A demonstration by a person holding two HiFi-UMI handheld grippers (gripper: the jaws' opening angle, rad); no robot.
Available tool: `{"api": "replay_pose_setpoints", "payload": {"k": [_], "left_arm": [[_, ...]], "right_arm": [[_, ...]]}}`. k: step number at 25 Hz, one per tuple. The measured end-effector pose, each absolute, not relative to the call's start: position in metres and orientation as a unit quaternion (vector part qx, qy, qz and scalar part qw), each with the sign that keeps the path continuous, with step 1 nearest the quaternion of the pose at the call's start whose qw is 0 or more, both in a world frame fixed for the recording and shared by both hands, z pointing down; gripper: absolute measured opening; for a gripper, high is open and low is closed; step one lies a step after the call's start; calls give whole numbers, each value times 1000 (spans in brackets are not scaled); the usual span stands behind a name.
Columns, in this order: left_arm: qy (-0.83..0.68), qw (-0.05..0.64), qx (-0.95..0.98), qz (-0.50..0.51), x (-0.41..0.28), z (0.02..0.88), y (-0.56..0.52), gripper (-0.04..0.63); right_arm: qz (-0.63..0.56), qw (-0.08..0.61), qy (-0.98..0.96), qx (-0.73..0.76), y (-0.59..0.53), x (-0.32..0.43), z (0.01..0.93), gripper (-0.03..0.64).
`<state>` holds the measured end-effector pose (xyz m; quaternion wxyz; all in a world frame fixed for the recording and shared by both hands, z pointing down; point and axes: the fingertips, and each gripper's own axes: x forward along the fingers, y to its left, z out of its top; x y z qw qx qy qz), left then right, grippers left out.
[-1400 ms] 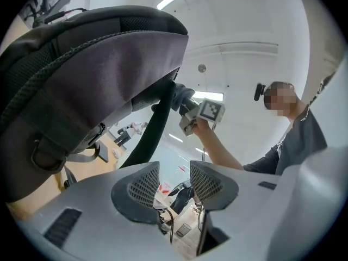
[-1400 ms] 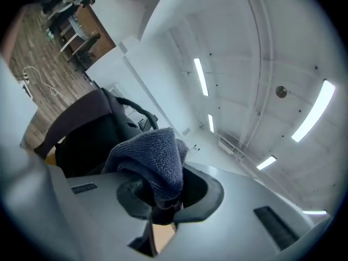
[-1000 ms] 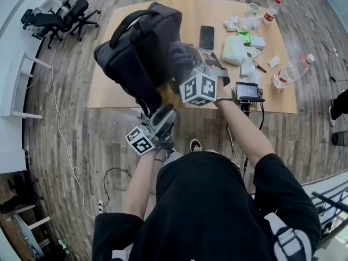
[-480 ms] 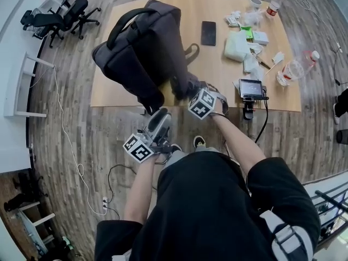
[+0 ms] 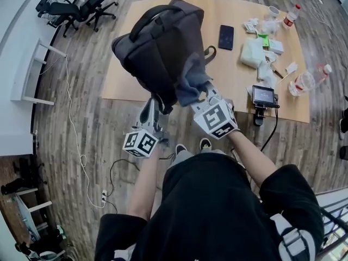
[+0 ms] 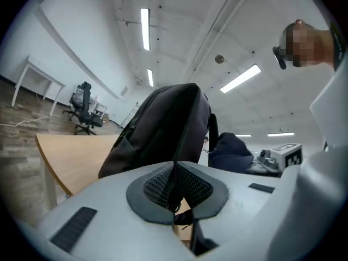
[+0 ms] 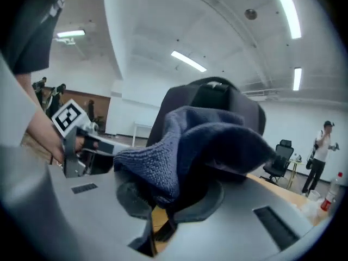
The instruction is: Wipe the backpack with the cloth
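A dark grey backpack (image 5: 163, 48) stands upright on the near-left part of the wooden table (image 5: 234, 86). My right gripper (image 5: 202, 95) is shut on a dark blue cloth (image 5: 193, 83), which lies against the backpack's lower right side. In the right gripper view the cloth (image 7: 201, 140) bunches over the jaws, with the backpack (image 7: 217, 99) behind. My left gripper (image 5: 152, 103) points at the backpack's bottom edge. Its jaws have just been closing, and in the left gripper view a thin black backpack strap (image 6: 175, 173) is pinched between the pads, below the backpack (image 6: 163, 129).
On the table's right half lie a black phone (image 5: 225, 37), white packets and boxes (image 5: 261, 50), a small screen on a stand (image 5: 263, 95) and a plastic bottle (image 5: 307, 80). Office chairs (image 5: 81, 7) stand far left. A person (image 7: 321, 151) stands in the background.
The right gripper has dragged the cloth down the backpack's side to its lower right corner. The left gripper has swung up to the backpack's bottom and closed on a strap.
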<state>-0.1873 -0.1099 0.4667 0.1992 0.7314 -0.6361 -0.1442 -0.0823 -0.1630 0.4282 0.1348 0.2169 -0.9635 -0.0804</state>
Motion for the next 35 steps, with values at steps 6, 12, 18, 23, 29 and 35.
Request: {"api": "replay_pose_setpoints", "payload": {"k": [6,12,18,23,29,35], "left_arm": [[-622,201,744,-137,-170,460,-96,34],[-632,210,731,-151,-184,465,-64,34],[-663,196,704,-159,-209,459,-38,34],[-666,195,696,-182,-211,456,-39,34],[-671,189,696,-176,-215,447,-36,34],[-642,205,717,-175,-192,449,-62,34]], "right_arm": [[-22,230,-919,320,-289,-81,497,49],[25,250,-884,393,-374,-45,510,51],[-32,274,-888,367,-280,-97,503,49],[-22,249,-937,245,-183,-186,502,49],[-15,258,-939,229,-199,-173,512,49],[-5,233,-896,378,-288,-38,478,50]]}}
